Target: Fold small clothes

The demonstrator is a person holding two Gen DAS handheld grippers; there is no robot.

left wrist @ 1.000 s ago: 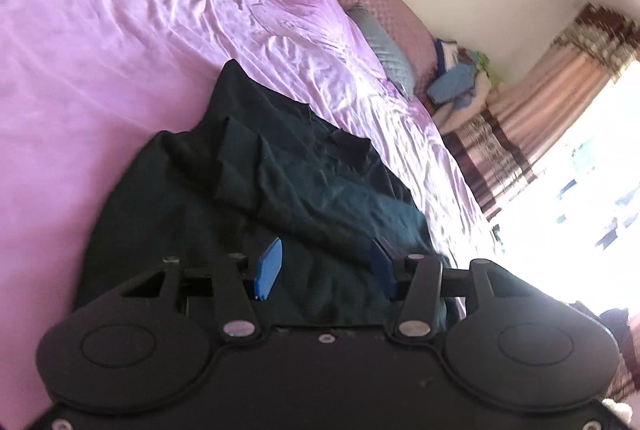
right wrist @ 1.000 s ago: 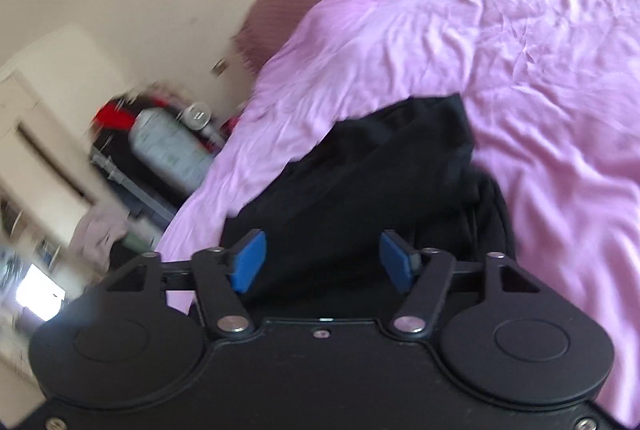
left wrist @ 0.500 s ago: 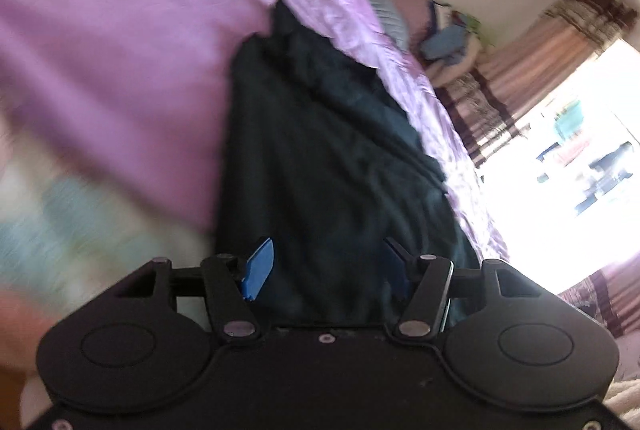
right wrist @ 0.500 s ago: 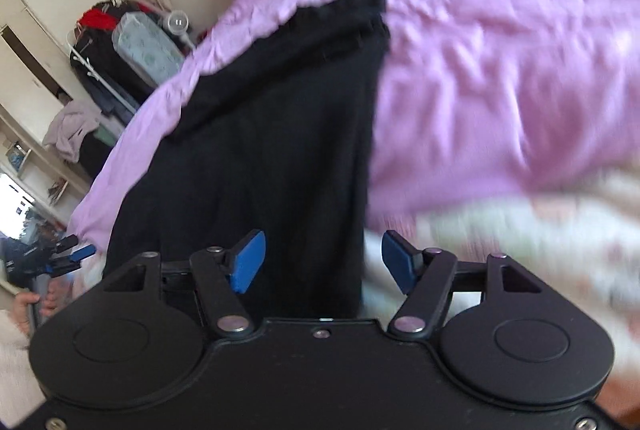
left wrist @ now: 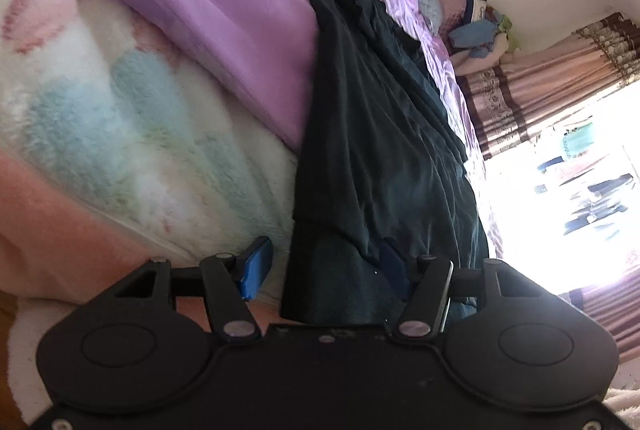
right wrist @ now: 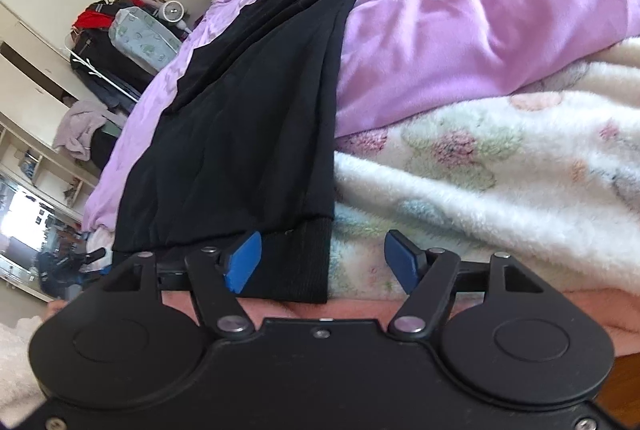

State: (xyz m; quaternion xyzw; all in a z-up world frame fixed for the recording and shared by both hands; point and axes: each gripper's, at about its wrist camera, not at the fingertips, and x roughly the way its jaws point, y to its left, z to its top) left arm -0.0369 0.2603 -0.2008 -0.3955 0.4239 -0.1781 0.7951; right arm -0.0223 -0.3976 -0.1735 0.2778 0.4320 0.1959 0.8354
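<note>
Both grippers, left (left wrist: 320,268) and right (right wrist: 322,264), gape at the black garment's (right wrist: 248,133) near hem, draped over the purple duvet (right wrist: 460,9). I judge grasping corners comes next.

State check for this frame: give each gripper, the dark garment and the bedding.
left gripper: open, at the garment's near edge.
right gripper: open, at the ribbed hem corner.
black garment: stretched out long, creased, unfolded, ribbed hem nearest.
purple sheet: wrinkled, under the garment.
fleece blanket: spread at the near bed edge.
</note>
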